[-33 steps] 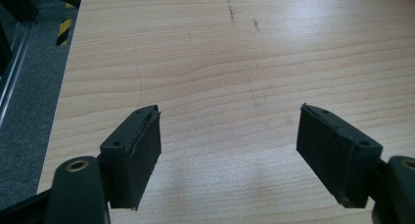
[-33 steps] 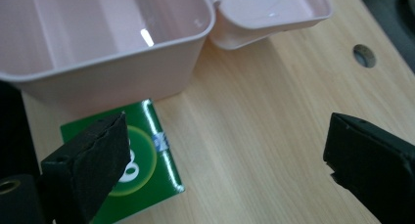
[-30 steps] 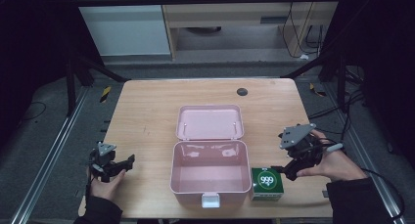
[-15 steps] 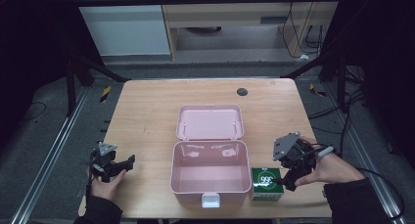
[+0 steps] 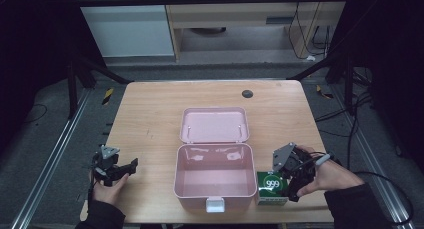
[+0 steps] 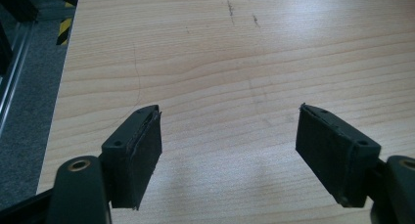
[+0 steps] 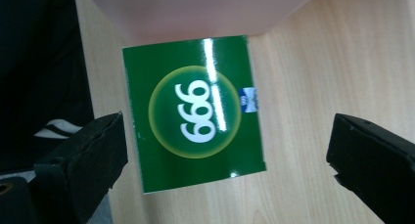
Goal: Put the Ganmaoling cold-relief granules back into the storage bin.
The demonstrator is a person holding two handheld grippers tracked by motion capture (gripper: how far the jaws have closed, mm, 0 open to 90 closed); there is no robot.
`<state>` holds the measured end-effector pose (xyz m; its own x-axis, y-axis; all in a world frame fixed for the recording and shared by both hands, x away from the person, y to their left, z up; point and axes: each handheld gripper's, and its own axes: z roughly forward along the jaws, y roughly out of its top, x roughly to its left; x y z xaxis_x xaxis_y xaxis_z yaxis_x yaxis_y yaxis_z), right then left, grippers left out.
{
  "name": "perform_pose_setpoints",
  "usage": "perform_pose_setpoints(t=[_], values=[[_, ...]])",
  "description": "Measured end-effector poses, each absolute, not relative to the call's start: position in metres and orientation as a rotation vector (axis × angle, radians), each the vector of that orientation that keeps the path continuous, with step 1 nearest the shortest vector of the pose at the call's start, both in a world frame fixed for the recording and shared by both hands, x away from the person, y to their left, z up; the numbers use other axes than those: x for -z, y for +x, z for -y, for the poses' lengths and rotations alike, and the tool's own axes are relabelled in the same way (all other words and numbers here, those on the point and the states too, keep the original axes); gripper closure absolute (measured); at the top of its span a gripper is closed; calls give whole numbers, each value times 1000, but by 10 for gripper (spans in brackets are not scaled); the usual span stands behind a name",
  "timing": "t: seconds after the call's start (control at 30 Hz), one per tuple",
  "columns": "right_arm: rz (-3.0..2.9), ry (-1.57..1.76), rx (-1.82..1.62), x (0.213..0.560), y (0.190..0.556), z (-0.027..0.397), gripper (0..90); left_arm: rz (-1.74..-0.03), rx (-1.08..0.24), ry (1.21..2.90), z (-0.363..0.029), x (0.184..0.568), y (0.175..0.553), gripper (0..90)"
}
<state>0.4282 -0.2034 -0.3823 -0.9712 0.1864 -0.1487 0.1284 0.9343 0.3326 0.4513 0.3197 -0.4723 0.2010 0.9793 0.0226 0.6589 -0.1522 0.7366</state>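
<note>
Wide apart and just opened further, the black jaws of the right gripper (image 7: 225, 150) hang above a flat green cardboard box with a white "999" in a yellow-green ring (image 7: 193, 111), straddling it without touching, apparently lined up for a grasp from above. The box lies flat on the pale wooden desk (image 5: 150, 114) at its near right, just beside the right wall of an open pink plastic case (image 5: 214, 181), whose lid lies back toward the far side, likely so the box can go in. At the near left, the left gripper (image 6: 227, 145) rests idle, jaws apart over bare wood, well away from the case.
</note>
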Motion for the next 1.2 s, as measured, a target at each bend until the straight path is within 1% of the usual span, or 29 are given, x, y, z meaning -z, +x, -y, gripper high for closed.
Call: perform_pose_setpoints(t=[0.63,1.2], values=[[-2958,198,-403,406,429,192,11,-1520,-708,1891,-319,472,452,241],[-3011,186,-348,428,432,185,29,-1522,-708,1899,-319,473,452,242]])
